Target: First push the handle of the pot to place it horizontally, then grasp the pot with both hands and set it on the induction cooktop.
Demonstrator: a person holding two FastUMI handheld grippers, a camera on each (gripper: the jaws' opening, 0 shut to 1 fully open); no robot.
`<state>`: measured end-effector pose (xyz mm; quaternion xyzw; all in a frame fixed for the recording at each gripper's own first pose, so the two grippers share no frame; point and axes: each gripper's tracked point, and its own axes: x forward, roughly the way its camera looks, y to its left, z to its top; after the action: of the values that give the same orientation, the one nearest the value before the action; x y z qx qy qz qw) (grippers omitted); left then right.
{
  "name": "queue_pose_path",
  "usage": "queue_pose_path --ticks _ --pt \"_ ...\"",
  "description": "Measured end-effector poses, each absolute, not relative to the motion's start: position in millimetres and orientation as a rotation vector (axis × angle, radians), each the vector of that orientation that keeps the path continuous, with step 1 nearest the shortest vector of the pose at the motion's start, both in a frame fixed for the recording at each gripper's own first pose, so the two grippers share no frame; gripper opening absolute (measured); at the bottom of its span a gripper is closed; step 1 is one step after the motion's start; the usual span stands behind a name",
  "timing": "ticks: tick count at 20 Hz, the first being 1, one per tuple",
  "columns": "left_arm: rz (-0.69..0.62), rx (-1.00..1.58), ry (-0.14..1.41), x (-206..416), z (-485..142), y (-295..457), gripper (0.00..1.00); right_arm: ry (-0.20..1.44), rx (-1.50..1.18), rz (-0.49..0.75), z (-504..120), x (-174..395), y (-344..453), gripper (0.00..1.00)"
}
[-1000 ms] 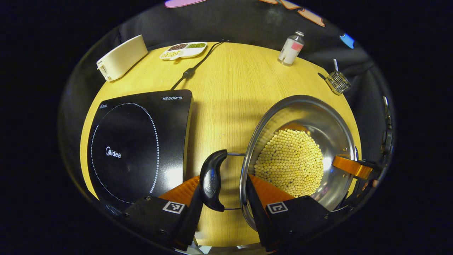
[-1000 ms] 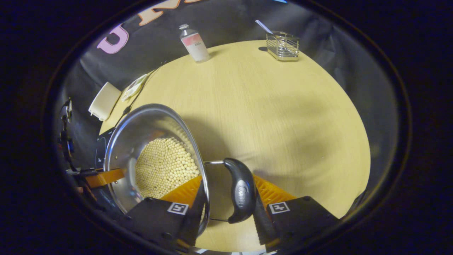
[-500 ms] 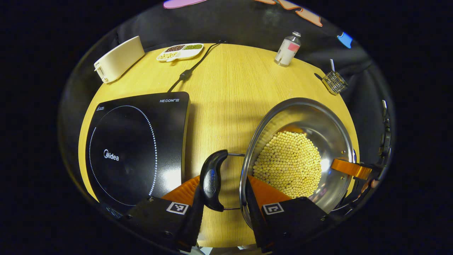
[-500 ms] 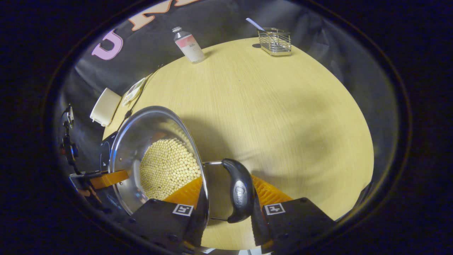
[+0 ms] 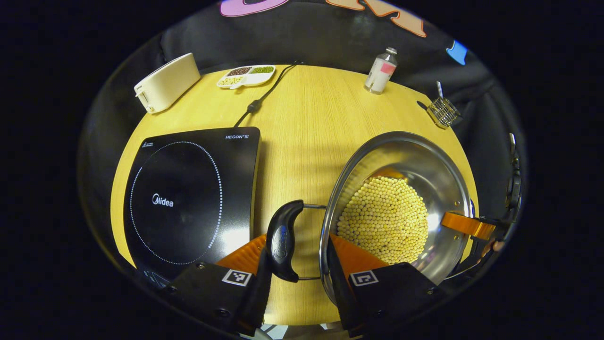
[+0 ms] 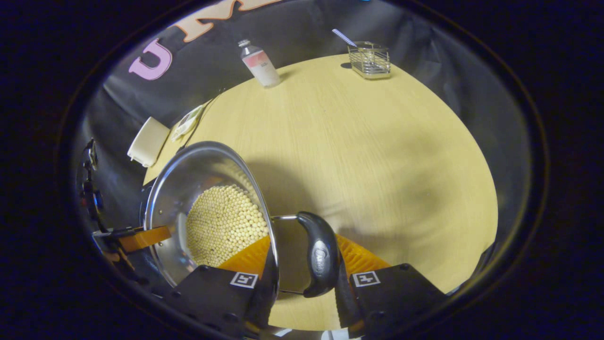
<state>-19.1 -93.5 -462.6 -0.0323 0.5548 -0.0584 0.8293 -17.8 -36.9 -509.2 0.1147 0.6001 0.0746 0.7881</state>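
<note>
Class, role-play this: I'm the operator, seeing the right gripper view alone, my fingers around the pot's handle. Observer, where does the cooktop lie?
Observer: The induction cooktop lies flat on the table, just beyond the pot's opposite handle, with a strip of table between them.
Operator: Is that handle held?
Observer: The left gripper straddles it, one finger outside the handle, one inside the rim.
Operator: Anything near the cooktop?
Observer: Its cable runs off the far edge toward the back.

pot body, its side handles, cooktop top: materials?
Pot: looks like polished stainless steel, mirror-like wall with glare.
Handles: glossy black, likely plastic, on thin metal wire loops.
Induction cooktop: glossy black, probably glass; it reflects light.
</note>
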Motion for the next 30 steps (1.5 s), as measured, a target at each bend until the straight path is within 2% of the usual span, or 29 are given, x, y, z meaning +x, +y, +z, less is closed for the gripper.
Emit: queue_pose_path --ticks 2,12,21,26,27,30 --pt "-0.114 -0.067 1.167 -21 -455 -90 0.62 1.286 0.250 0.173 -504 -16 -33 0.53" --pt "-0.120 -0.077 1.138 -16 -425 -52 0.63 1.236 0.249 0.173 -472 -14 3 0.53" --pt "-0.200 -0.058 1.129 12 -407 27 0.61 1.209 0.268 0.093 -445 -25 82 0.53" --pt "-0.203 -0.069 1.146 18 -411 77 0.64 1.216 0.257 0.085 -443 -30 134 0.53" --pt "-0.199 -0.072 1.149 20 -412 87 0.61 1.219 0.254 0.086 -442 -31 144 0.53" --pt "-0.186 -0.079 1.156 21 -413 115 0.64 1.226 0.248 0.097 -445 -32 174 0.53"
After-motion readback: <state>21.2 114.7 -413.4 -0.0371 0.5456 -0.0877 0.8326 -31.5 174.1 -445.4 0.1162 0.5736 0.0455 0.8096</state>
